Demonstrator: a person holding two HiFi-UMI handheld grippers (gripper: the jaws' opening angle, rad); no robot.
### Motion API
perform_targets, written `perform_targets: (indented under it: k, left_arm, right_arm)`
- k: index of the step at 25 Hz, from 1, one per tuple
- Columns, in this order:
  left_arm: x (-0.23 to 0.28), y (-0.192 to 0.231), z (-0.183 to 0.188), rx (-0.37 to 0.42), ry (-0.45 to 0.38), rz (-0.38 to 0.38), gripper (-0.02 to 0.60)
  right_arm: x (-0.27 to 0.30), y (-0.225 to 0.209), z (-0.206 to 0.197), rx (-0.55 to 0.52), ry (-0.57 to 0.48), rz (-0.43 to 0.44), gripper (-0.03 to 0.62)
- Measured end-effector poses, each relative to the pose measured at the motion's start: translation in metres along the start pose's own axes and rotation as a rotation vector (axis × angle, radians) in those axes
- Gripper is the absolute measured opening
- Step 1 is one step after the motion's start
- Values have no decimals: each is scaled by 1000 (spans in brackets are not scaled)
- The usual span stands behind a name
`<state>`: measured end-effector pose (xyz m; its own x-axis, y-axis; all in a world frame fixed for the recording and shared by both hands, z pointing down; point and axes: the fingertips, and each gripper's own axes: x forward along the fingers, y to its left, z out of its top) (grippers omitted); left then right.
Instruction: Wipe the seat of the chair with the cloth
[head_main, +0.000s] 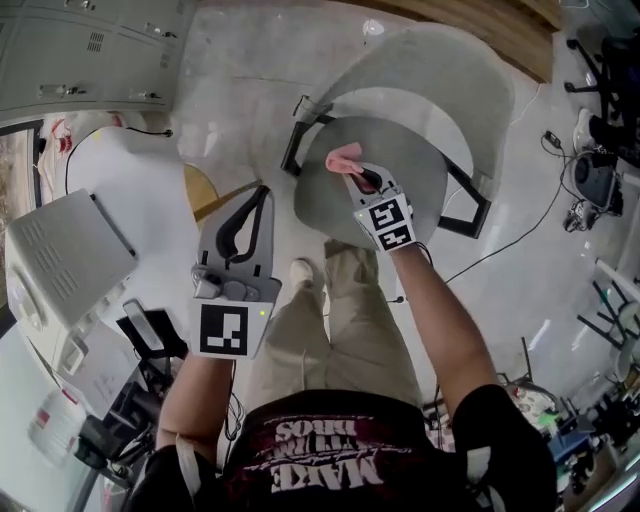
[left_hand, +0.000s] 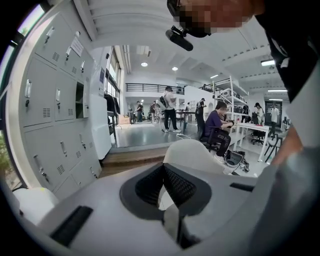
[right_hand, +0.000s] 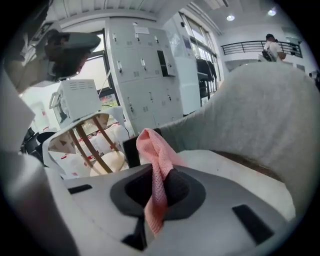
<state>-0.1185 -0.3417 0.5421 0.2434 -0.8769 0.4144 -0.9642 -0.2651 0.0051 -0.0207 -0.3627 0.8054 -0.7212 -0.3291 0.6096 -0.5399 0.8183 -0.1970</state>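
The chair has a round grey seat and a curved pale backrest, which fills the right side as grey fabric in the right gripper view. My right gripper hovers over the seat's near left part, shut on a pink cloth. The cloth sticks up out of the jaws in a folded bunch, and a tail hangs back toward the camera. My left gripper is held over the floor left of the chair. Its fingertips meet with nothing between them.
A round wooden stool stands just left of the chair, beside a white table and a white box unit. Grey lockers line the far left. A black cable runs across the floor on the right. The person's shoe is under the seat's front.
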Motion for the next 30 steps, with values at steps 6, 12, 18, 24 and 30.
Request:
perform_targets:
  k: [6, 12, 18, 24, 30]
  left_arm:
    - [-5, 1, -41, -20, 88, 12, 5]
    - [-4, -1, -70, -16, 139, 5, 6]
    - [3, -9, -74, -14, 139, -20, 6]
    - [7, -22, -59, -1, 107, -52, 6]
    - [-4, -29, -56, 8, 86, -68, 6]
  right_arm:
    - [79, -10, -60, -148, 220, -3, 31]
    - [118, -16, -128, -378, 455, 29, 32]
    - [91, -43, -158, -451, 499, -1, 32]
    - [20, -107, -205, -357, 630, -126, 32]
    - [-35, -142, -236, -256, 765, -210, 32]
